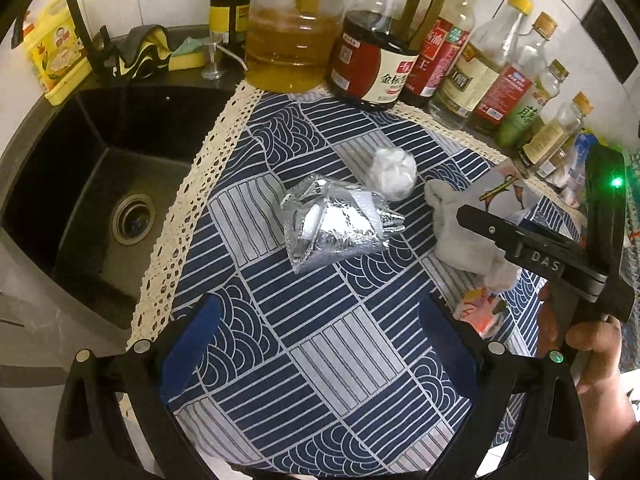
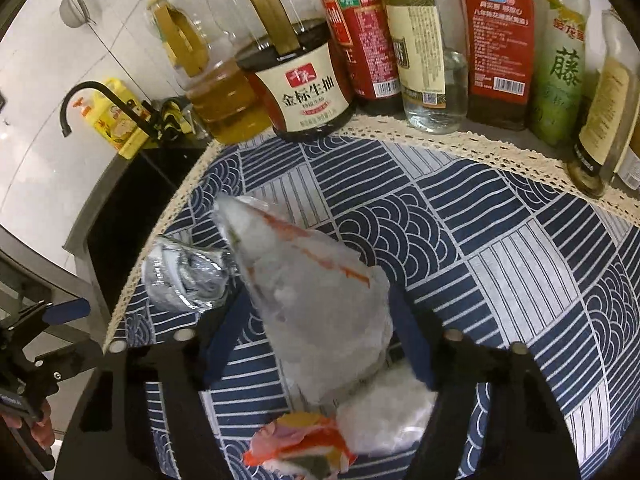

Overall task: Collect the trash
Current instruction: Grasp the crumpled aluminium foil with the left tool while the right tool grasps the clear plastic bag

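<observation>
A blue-and-white patterned tablecloth with a cream lace border covers a kitchen counter. A black sink lies left of the left gripper, whose jaws are spread wide and empty. Ahead of it lie a crumpled silver foil wrapper and a white paper ball. The right gripper is clamped on a translucent plastic wrapper with orange print. Sauce bottles line the far edge.

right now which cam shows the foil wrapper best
The left wrist view: the crumpled foil wrapper lies whole and unobstructed mid-cloth. In the right wrist view it sits at the left, partly hidden behind the plastic bag.
</observation>
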The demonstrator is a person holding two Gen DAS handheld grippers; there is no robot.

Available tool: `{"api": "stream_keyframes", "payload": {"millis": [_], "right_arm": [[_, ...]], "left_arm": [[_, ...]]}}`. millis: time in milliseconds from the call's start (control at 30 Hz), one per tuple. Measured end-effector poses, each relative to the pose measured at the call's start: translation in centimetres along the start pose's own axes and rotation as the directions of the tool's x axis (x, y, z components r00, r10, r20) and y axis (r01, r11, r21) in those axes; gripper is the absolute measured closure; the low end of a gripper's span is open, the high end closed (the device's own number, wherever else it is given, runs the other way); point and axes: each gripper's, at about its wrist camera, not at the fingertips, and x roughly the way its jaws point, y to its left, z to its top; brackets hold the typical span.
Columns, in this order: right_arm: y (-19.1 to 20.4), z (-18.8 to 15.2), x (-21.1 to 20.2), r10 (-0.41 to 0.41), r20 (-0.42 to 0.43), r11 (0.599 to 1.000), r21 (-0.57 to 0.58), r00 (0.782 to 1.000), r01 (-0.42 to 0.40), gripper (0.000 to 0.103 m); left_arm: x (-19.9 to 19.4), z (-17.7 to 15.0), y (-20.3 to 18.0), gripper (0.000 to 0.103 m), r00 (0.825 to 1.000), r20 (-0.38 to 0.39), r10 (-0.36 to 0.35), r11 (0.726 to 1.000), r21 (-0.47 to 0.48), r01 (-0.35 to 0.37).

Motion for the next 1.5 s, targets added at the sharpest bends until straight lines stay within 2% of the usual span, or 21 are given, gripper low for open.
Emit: {"api": "stream_keyframes", "payload": {"millis": [33,300,500,700,867,1233,1267,1367,1500], "right_arm": [[-0.2,0.0,0.2,0.001,-0.008,1.0,0.008,1.0,-0.001,0.045],[-1.1,0.2,-0.2,0.036,-0.001,0.998,0.043,0.999,-0.036,0.045],[-1.4,0.2,-2.3,0.048,0.03,0.997,0.06,0.998,-0.05,0.045],[-1.8,-0.9,-5.5,0.072,0.074,0.994,0.082,0.995,-0.078,0.045],[-2.3,-2.3,-7.4,0.083,0.091,0.991,0.098,0.992,-0.091,0.045],[-4.4,-4.4,-8.3,0.094,0.09,0.984,0.141,0.992,-0.106,0.045],[-4.5,-4.6,-8.3,0.096,0.088,0.983,0.146,0.991,-0.109,0.045],[-4.6,-5.1,-8.3,0.099,0.081,0.983,0.149,0.992,-0.11,0.045],[-4.8,-5.9,-8.3,0.1,0.078,0.981,0.156,0.992,-0.111,0.045]], "left_arm": [[0.2,0.1,0.0,0.007,1.0,-0.003,0.001,1.0,-0.002,-0.001],[1.2,0.8,-0.3,0.007,1.0,-0.015,-0.001,1.0,0.001,0.001],[2.3,1.8,-1.7,0.007,1.0,-0.02,0.019,0.999,0.049,-0.018],[4.3,3.1,-2.9,0.007,0.996,-0.023,0.081,0.992,0.094,-0.078],[6.1,4.3,-3.4,0.007,0.994,-0.06,0.095,0.991,0.102,-0.088],[9.4,5.5,-3.7,0.007,0.972,-0.097,0.216,0.971,0.123,-0.204],[9.5,5.5,-3.6,0.008,0.972,-0.096,0.216,0.971,0.124,-0.204],[9.6,5.4,-3.4,0.022,0.974,-0.09,0.209,0.972,0.133,-0.196],[9.1,5.2,-3.2,0.025,0.98,-0.063,0.187,0.974,0.14,-0.176]]}}
